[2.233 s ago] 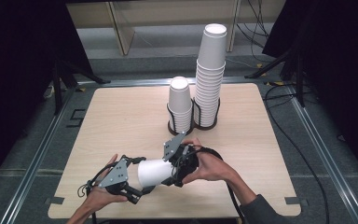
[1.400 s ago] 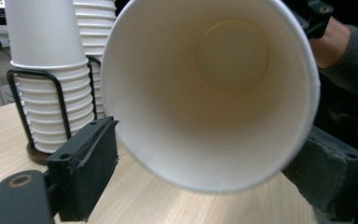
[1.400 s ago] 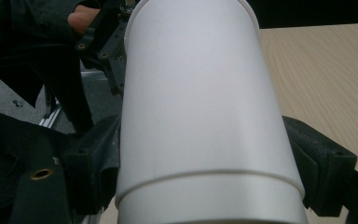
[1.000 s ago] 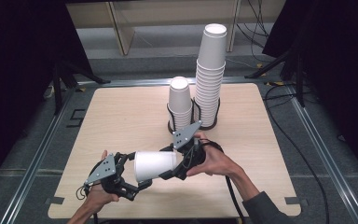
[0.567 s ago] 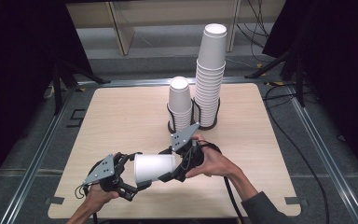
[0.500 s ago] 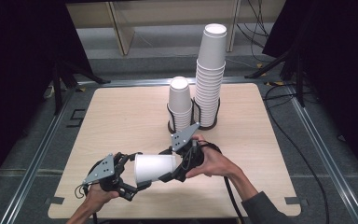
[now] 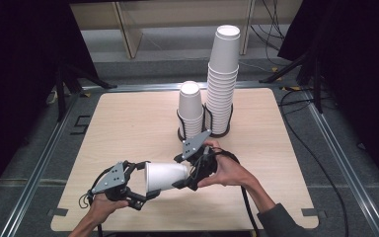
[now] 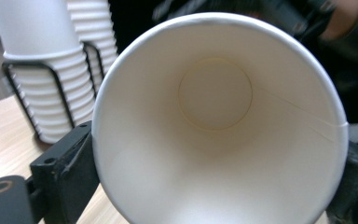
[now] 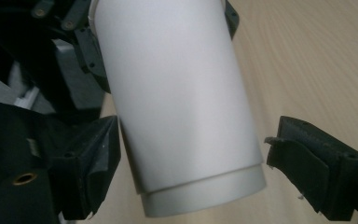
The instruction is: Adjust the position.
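Note:
A white paper cup (image 7: 165, 176) lies level in the air over the table's near edge, with its mouth to the left. My left gripper (image 7: 145, 180) has just been closing and its jaws now press on both sides of the rim. In the left gripper view the cup (image 8: 214, 93) shows its open inside and sits between the left gripper (image 8: 219, 149) jaws. My right gripper (image 7: 182, 172) is around the cup's base. In the right gripper view the cup (image 9: 182, 93) shows a stepped base. The right gripper (image 9: 198, 128) has one pad against the cup and a gap at the other.
A short stack of cups (image 7: 191, 106) and a tall stack (image 7: 224, 74) stand in a black wire holder (image 7: 205, 131) at the table's middle back. The wooden table (image 7: 128, 123) has bare room to the left and right. Cables trail on the floor at the right.
The cup rose a little and turned level, and the left gripper drew back to its mouth end. Since then the left jaws have narrowed onto the rim, with both hands nearly still.

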A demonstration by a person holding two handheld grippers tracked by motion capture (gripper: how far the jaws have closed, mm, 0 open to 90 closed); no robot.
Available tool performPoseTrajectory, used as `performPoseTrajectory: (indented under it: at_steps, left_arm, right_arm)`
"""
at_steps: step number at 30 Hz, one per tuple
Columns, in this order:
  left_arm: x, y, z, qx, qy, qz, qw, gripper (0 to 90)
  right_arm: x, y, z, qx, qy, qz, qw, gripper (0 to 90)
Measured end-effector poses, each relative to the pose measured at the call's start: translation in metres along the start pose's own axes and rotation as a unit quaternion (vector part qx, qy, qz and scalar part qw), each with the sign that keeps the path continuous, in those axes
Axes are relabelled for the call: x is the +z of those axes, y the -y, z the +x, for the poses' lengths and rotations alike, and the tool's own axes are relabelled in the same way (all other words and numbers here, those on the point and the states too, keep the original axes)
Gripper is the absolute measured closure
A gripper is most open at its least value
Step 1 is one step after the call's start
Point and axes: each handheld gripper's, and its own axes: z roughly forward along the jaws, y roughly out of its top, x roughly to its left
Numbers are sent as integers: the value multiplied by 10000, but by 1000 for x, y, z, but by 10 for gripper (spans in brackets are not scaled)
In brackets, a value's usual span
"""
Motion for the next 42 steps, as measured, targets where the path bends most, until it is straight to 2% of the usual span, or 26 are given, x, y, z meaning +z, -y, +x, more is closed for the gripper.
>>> performPoseTrajectory:
  at_steps: [1,2,3,4,5,7,8,10,11,12,14,18,19,20,23,27,31,32,34,35,36,37,38,39,40,42]
  left_arm:
    - [1,1,0,42,-27,111,9999,74]
    - [3,1,-1,90,-59,216,9997,73]
    - [3,1,-2,125,-83,322,9994,74]
    - [4,1,-3,121,-94,301,9994,74]
    - [4,1,-3,121,-94,301,9994,73]
    - [5,1,-4,176,-104,414,9989,74]
    - [5,0,-5,212,-113,497,9985,73]
    - [6,1,-6,222,-115,473,9986,74]
    - [6,-1,-7,271,-118,591,9978,74]
    - [8,0,-7,313,-83,537,9980,74]
    - [8,-1,-9,370,-80,669,9970,74]
    - [9,-1,-11,440,-66,780,9960,73]
    - [9,-1,-11,494,-73,796,9956,73]
    - [10,-1,-11,507,-65,796,9955,73]
    - [9,-1,-12,530,-36,883,9947,73]
    - [11,0,-12,530,53,761,9957,73]
    - [10,-1,-14,544,59,737,9958,75]
    - [10,-1,-13,527,95,655,9964,77]
    - [7,-2,-12,583,87,703,9958,78]
    - [8,-1,-12,505,143,539,9972,77]
    - [6,-1,-11,465,136,551,9973,70]
    - [6,0,-9,391,181,470,9980,65]
    - [5,2,-8,254,131,282,9992,61]
    - [5,2,-8,254,131,282,9992,54]
    - [6,3,-8,186,137,114,9997,54]
    - [3,3,-7,51,167,-13,9998,59]
  right_arm:
    - [-1,-2,4,65,171,197,9996,156]
    - [0,-6,9,-135,330,381,9986,157]
    - [2,-8,8,-422,369,384,9977,157]
    - [4,-9,13,-254,382,528,9976,157]
    - [6,-10,12,-538,418,517,9963,157]
    - [8,-11,15,-449,407,589,9964,157]
    - [13,-12,17,-611,419,703,9948,159]
    - [16,-12,18,-646,439,764,9940,159]
    - [19,-12,18,-765,389,802,9931,160]
    - [22,-13,19,-848,368,850,9921,165]
    - [28,-14,22,-941,349,962,9903,175]
    - [34,-14,24,-961,341,1070,9890,176]
    - [36,-14,23,-1092,359,1089,9874,173]
    - [38,-14,25,-1003,337,1139,9878,172]
    - [43,-13,24,-1073,315,1175,9868,175]
    - [48,-11,22,-1188,280,1199,9853,191]
    - [50,-8,21,-1151,152,1111,9870,202]
    - [49,-7,21,-1144,141,1064,9876,207]
    - [49,-6,20,-1204,96,992,9877,209]
    - [48,-6,19,-1195,121,938,9883,210]
    - [46,-5,19,-1056,22,841,9908,209]
    - [44,-6,17,-1175,54,763,9901,209]
    - [44,-5,16,-1142,46,721,9908,209]
    - [43,-6,16,-1128,80,691,9912,208]
    - [43,-6,16,-1128,80,691,9912,208]
    - [38,-6,14,-1097,90,608,9921,209]
